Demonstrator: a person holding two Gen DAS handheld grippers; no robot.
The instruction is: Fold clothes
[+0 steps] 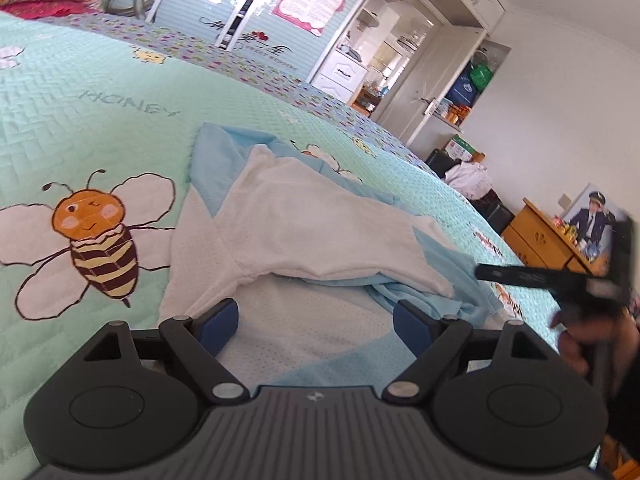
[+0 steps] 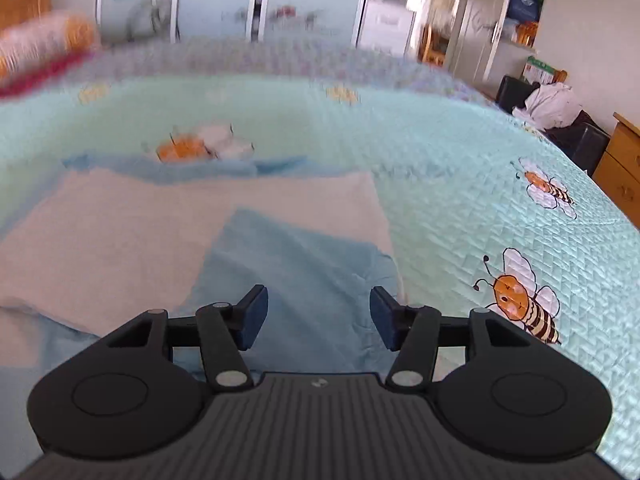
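While both tools hang over the bed, your notes read near to far.

Left gripper (image 1: pixel 316 326): jaws spread wide, nothing pinched; white mesh cloth lies between and beneath the blue pads.

Right gripper (image 2: pixel 319 318): jaws spread, empty, over a blue panel of the garment; its view is smeared, so the far edge is hard to read. From the left view it shows as a dark blur at the garment's right edge.

Garment (image 1: pixel 304 220): white and pale-blue top, lying on the bedspread, partly folded. One white flap is turned over the middle and arches up, leaving a hollow under it; blue fabric bunches at the right.

Bedspread (image 1: pixel 120 92): quilted green with bee prints, soft, likely to give under pressure.

Risk one: you could pinch bedspread along with the cloth, since both are thin and lie flat together.

Risk two: the arched flap may slump or slide off-line if you tug the layer under it.

Risk three: gripping the bunched blue edge could set a crooked crease.

Wardrobe (image 1: pixel 408 52): far off, no concern.
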